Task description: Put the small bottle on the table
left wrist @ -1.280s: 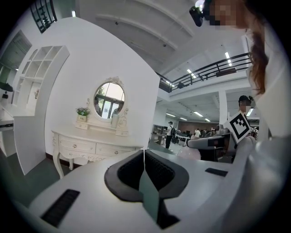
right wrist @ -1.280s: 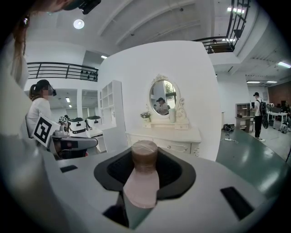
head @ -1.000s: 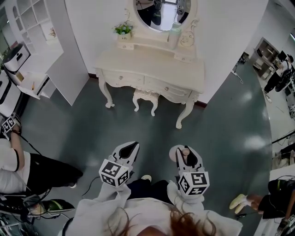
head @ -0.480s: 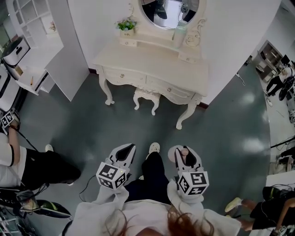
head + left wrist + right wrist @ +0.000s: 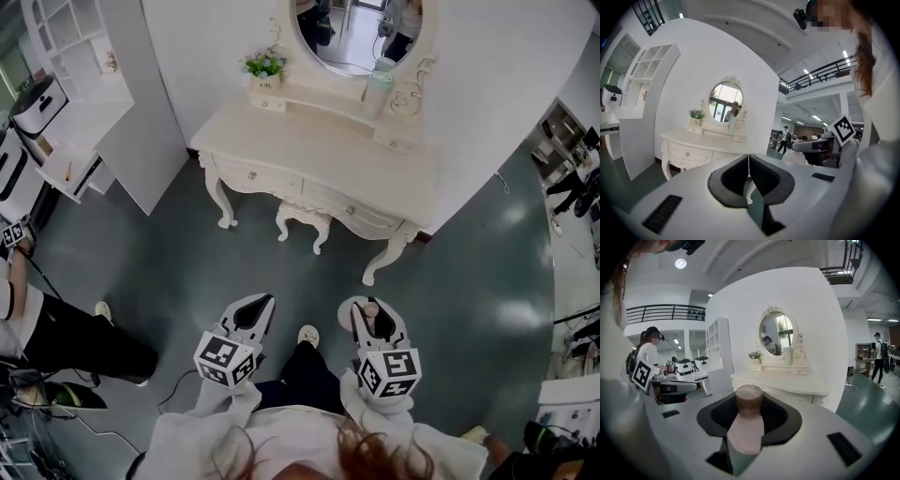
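The small pink bottle (image 5: 371, 308) with a brown cap is held between the jaws of my right gripper (image 5: 373, 315). In the right gripper view the bottle (image 5: 749, 420) stands out between the dark pads (image 5: 776, 416), cap forward. My left gripper (image 5: 264, 303) is beside it on the left, and its pads (image 5: 761, 173) meet with nothing between them. Both are held low over the grey floor, short of the cream dressing table (image 5: 319, 155). The same table (image 5: 787, 380) lies ahead in the right gripper view.
A small stool (image 5: 302, 208) is tucked under the table. On the table's back shelf are a flower pot (image 5: 265, 67) and a tall pale bottle (image 5: 379, 80) below an oval mirror (image 5: 361, 28). A white shelf unit (image 5: 84, 84) stands left, and a person's leg (image 5: 66, 337) lies at lower left.
The dressing table has come nearer and sits lower in the head view as the person steps forward. Both grippers keep their pose, and the bottle stays in the right one.
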A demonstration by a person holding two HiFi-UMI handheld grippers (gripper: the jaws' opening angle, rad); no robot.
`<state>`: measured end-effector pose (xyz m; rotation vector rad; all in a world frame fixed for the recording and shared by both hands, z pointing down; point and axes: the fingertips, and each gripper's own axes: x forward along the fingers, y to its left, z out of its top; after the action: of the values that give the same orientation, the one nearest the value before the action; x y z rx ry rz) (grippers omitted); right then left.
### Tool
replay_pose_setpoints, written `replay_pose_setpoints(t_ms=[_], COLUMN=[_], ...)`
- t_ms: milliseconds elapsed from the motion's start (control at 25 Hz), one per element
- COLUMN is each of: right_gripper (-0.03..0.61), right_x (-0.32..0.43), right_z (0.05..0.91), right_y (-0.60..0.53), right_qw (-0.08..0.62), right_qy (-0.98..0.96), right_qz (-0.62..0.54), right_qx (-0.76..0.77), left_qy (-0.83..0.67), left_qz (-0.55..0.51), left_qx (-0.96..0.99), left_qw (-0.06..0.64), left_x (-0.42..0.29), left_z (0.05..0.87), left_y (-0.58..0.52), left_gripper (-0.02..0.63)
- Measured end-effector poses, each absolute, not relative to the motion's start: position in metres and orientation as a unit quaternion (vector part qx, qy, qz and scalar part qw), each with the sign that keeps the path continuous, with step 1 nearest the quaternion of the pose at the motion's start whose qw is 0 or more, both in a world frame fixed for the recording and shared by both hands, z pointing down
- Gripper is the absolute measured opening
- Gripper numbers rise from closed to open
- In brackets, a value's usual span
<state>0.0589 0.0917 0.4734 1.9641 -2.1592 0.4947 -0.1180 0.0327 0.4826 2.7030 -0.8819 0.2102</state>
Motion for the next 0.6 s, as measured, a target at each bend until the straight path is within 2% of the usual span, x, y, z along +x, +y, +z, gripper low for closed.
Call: replay_pose_setpoints(t_ms=[600], right_gripper=[0.15], right_x=[0.107], right_z=[0.477], right_y=[-0.01], right_qw=[0.091], right_qy=[-0.74], right_qz=[0.168], right_qx=[0.645], left_qy=[-0.319], left_qz=[0.063], left_qx=[0.934], left_qw=[0.145], left_x=[-0.066], left_z=[0.483], left_y=[-0.066], left_gripper=[0.023])
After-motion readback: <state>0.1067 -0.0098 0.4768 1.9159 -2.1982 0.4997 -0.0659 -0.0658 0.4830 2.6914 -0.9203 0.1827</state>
